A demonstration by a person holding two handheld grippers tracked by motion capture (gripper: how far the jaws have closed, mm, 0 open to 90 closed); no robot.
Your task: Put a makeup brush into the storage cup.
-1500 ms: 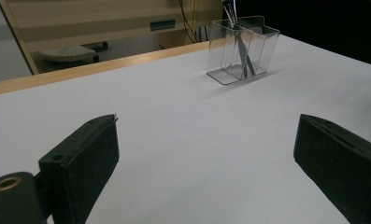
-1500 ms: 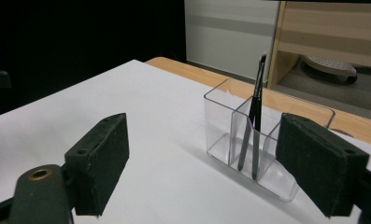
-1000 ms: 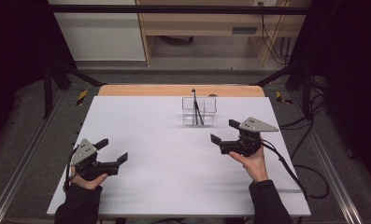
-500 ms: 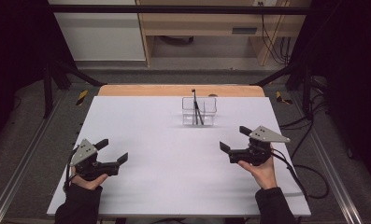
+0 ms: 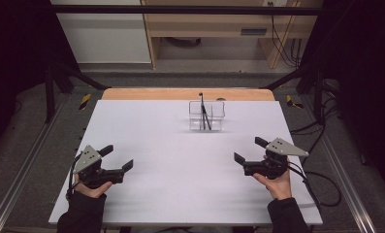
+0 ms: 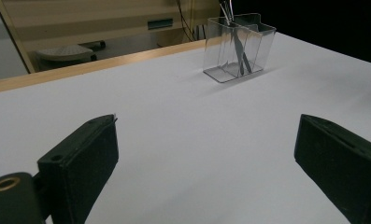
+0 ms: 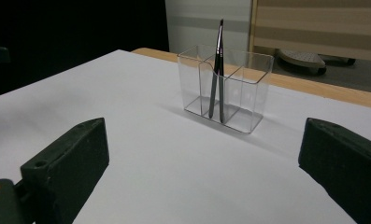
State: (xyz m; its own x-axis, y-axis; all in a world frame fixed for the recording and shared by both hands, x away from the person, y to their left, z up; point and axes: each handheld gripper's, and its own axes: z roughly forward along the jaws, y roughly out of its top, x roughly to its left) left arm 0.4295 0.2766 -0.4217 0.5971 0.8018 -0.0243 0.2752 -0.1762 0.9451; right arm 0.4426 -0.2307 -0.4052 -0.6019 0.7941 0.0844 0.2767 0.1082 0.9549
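Organizer (image 5: 206, 116) of clear plastic stands upright near the far edge of the white table (image 5: 180, 165), divided into compartments. Two dark slender tools (image 7: 217, 70) lean in its middle compartment, tips rising above the rim; the outer compartments hold nothing. Left gripper (image 5: 116, 158) and right gripper (image 5: 249, 150) rest near the table's front, well apart from the organizer, jaws spread wide with nothing between them.

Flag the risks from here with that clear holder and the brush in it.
1. The clear plastic three-compartment holder looks light and stands free on the white table; a sideways nudge from the right gripper might slide or tip it.
2. The thin dark brush leans tilted in the middle compartment, so open jaws might miss or knock it.
3. The left gripper sits far away, too distant to steady the holder.
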